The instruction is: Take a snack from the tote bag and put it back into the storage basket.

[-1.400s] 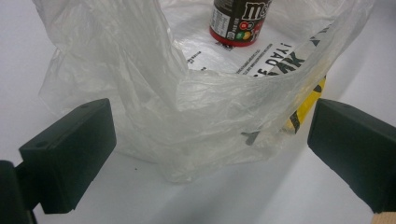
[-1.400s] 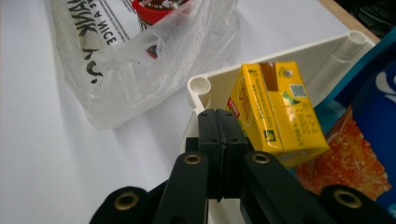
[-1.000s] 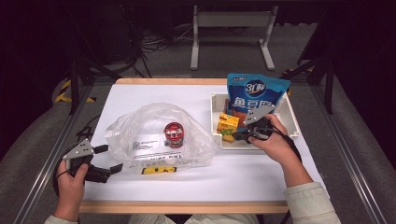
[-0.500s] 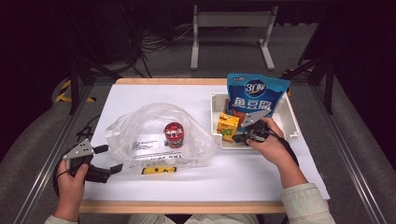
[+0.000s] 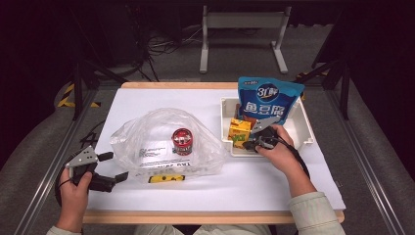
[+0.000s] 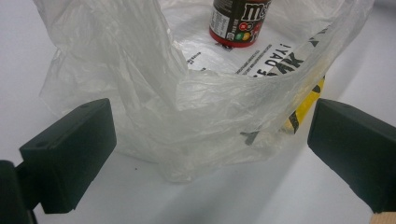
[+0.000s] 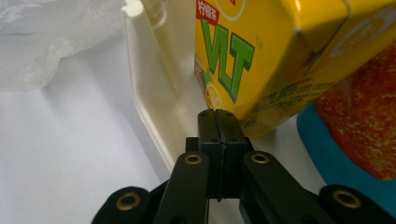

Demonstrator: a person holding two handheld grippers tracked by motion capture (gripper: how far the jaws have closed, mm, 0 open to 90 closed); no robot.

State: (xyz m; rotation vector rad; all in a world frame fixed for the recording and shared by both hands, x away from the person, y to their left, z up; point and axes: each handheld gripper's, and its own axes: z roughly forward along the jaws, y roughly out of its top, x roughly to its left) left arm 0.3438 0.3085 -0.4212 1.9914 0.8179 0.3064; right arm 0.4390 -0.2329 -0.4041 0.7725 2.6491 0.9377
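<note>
In the white tray (image 5: pixel 303 128), the right claw (image 7: pixel 217 122), pressed shut and empty, nudges the yellow lemon-tea carton (image 7: pixel 261 56); it must spread to grip it; the left claw (image 6: pixel 210 140) waits wide at the plastic bag (image 6: pixel 187 93).

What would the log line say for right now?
left gripper: open at plastic bag | right gripper: shut, empty, by yellow carton in tray

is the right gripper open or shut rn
Shut. In the right gripper view the right gripper has its two black jaws pressed flat together with nothing between them, tips just short of the yellow drink carton in the white bin.
</note>
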